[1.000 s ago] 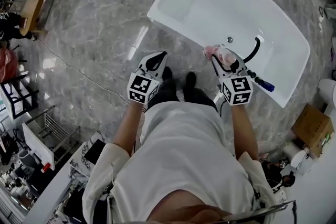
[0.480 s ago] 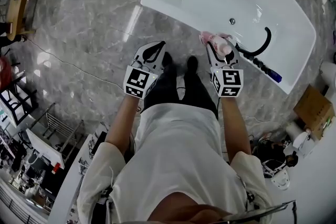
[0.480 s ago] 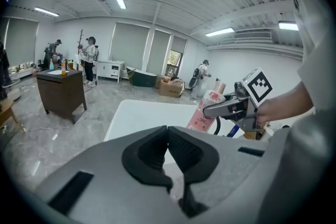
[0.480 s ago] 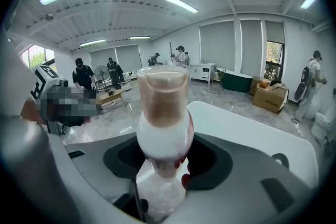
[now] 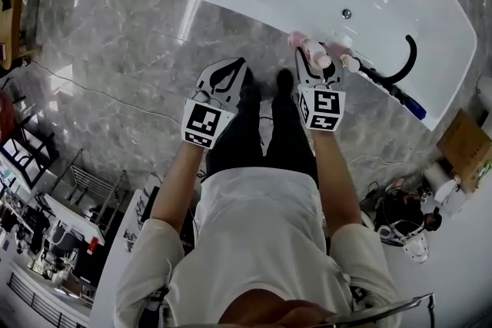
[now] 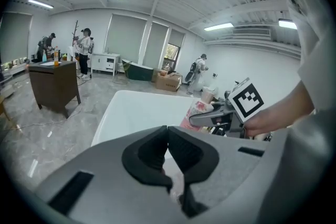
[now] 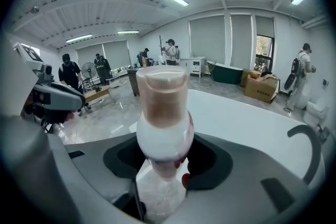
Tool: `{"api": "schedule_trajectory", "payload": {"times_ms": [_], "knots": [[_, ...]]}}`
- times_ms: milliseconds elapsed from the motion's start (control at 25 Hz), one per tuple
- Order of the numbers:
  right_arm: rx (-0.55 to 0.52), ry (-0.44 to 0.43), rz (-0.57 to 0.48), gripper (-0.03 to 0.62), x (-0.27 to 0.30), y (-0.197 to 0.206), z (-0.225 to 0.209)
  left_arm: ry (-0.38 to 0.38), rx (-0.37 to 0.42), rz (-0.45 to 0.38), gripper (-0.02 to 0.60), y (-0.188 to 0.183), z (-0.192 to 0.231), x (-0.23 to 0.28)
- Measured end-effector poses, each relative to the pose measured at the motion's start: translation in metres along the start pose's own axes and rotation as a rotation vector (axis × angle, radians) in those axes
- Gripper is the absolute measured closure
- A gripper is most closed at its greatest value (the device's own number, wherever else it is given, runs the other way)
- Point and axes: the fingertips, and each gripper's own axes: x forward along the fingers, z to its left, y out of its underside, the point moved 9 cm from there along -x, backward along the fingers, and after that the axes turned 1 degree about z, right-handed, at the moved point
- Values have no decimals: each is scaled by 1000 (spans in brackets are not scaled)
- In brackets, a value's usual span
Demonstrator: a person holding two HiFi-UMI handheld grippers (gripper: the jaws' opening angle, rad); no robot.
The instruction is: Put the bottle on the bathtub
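Note:
A pink-and-white bottle (image 7: pixel 163 123) with a tan cap stands upright between the jaws of my right gripper (image 5: pixel 314 61), which is shut on it. In the head view the bottle (image 5: pixel 310 51) hangs at the near rim of the white bathtub (image 5: pixel 254 4), close to the black faucet (image 5: pixel 400 73). My left gripper (image 5: pixel 221 77) is held over the marble floor to the left of the right one, shut with nothing in it (image 6: pixel 167 150). From the left gripper view the bottle (image 6: pixel 197 113) shows beside the tub (image 6: pixel 136 113).
A blue-handled hand shower (image 5: pixel 407 105) lies on the tub rim at the right. A cardboard box (image 5: pixel 465 146) and white fixtures (image 5: pixel 446 192) stand on the floor to the right. Racks and clutter (image 5: pixel 46 234) fill the lower left. People stand in the background (image 7: pixel 100 68).
The right gripper has carried the bottle forward to the tub's near rim. The tub and faucet have shifted as the head moved; the left gripper kept its place beside it.

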Motion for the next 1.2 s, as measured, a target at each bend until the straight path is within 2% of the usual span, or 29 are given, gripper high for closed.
{"api": "schedule_trajectory", "payload": {"times_ms": [520,880,1200], "knots": [[52,79,44,362,104,75,-19,-5,-31,57,572,50,48,58],[11,90,40,362,134,96,-28,11,-53,67,573,71,55,80],[-45,99,12,358,143,102,-24,-9,-83,78,574,83,66,78]]}}
